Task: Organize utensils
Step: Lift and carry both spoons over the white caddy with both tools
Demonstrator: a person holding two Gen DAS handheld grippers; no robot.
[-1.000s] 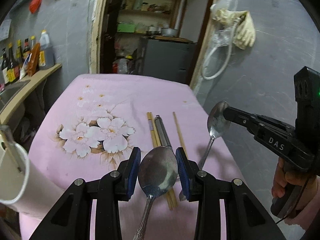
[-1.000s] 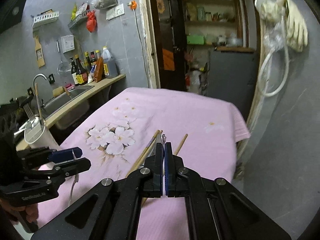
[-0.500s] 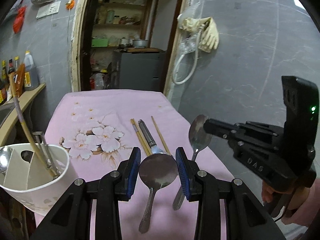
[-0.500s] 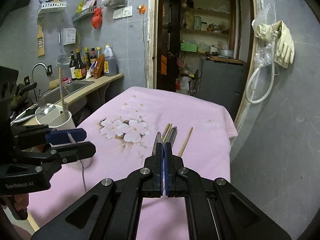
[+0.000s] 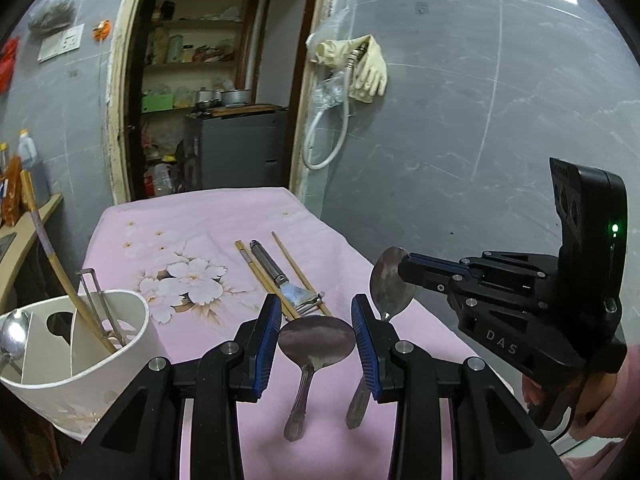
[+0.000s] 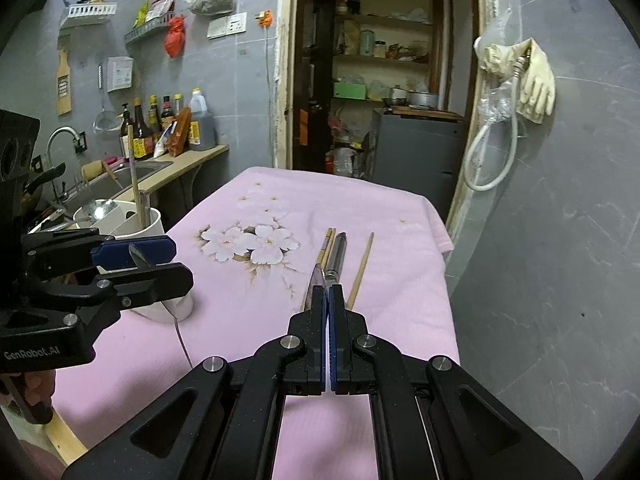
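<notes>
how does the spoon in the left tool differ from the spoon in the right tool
The left tool's spoon is gripped across the width of its bowl, between pads standing apart; the right tool's spoon is pinched flat between fully shut pads. From the left wrist view, the left spoon's handle hangs straight down toward the pink cloth, while the right spoon's handle slants down-left. Both are plain metal spoons held by the bowl, off the cloth.

A utensil holder [image 5: 76, 364] stands at the table's [image 5: 208, 216] near left edge, chopsticks [image 5: 64, 276] and a spoon [image 5: 12, 332] inside. Mid-table lie chopsticks [image 5: 298, 270] and a peeler [image 5: 272, 270], right of the printed flowers [image 5: 192, 284].
</notes>
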